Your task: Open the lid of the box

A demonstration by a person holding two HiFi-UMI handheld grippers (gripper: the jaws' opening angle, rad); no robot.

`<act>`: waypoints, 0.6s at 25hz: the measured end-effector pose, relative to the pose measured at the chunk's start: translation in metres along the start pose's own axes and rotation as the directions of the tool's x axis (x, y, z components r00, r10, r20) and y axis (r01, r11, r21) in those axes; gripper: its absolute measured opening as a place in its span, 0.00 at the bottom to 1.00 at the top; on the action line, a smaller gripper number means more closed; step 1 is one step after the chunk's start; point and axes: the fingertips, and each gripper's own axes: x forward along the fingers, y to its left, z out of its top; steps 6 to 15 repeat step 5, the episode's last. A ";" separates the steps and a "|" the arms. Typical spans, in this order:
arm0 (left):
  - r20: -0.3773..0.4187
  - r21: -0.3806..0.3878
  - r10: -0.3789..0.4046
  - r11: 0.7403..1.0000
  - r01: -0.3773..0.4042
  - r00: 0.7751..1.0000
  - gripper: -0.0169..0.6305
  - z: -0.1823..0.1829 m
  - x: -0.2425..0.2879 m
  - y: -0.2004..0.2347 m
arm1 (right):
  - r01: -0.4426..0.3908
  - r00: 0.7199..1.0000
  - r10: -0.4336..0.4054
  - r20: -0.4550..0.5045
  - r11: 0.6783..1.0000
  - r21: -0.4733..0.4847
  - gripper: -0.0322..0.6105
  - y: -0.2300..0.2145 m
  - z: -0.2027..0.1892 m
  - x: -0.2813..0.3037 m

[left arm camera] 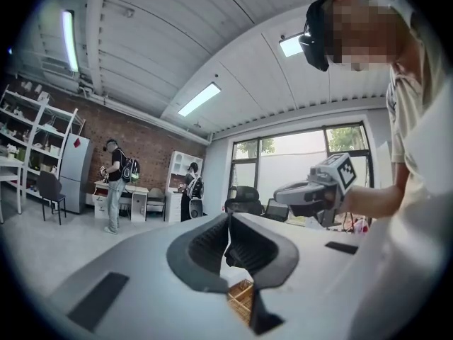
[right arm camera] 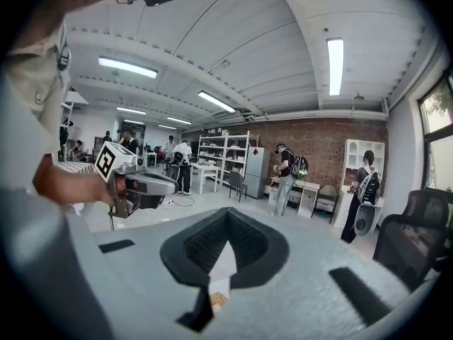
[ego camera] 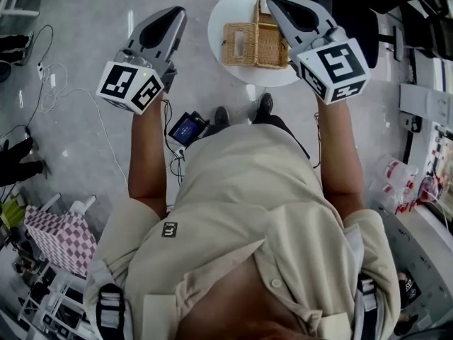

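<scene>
A woven wicker box [ego camera: 253, 44] stands on a small round white table [ego camera: 225, 9] in the head view. My right gripper [ego camera: 272, 1] is held high over the box's far right corner and hides part of it. My left gripper [ego camera: 178, 10] hangs over the floor, to the left of the table. Both point away from me, up toward the room. In each gripper view the jaws meet at the tips with nothing between them: left gripper [left arm camera: 228, 218], right gripper [right arm camera: 226, 214]. A bit of wicker box [left arm camera: 241, 299] shows through the gap below the left jaws.
Below me on the grey floor lie a small lit device [ego camera: 187, 127] and white cables [ego camera: 49, 83]. A checked bag [ego camera: 60, 236] stands at the lower left, a black chair [ego camera: 361, 13] beside the table. Several people [right arm camera: 287, 168] stand by shelves and desks.
</scene>
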 end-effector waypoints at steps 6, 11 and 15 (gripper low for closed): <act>-0.008 -0.009 -0.002 1.000 0.002 1.000 0.05 0.002 -0.017 -0.006 | 0.005 1.000 -0.005 0.002 1.000 -0.017 0.03 0.011 0.013 -0.012; -0.008 -0.009 -0.002 1.000 0.002 1.000 0.05 0.002 -0.017 -0.006 | 0.005 1.000 -0.005 0.002 1.000 -0.017 0.03 0.011 0.013 -0.012; -0.008 -0.009 -0.002 1.000 0.002 1.000 0.05 0.002 -0.017 -0.006 | 0.005 1.000 -0.005 0.002 1.000 -0.017 0.03 0.011 0.013 -0.012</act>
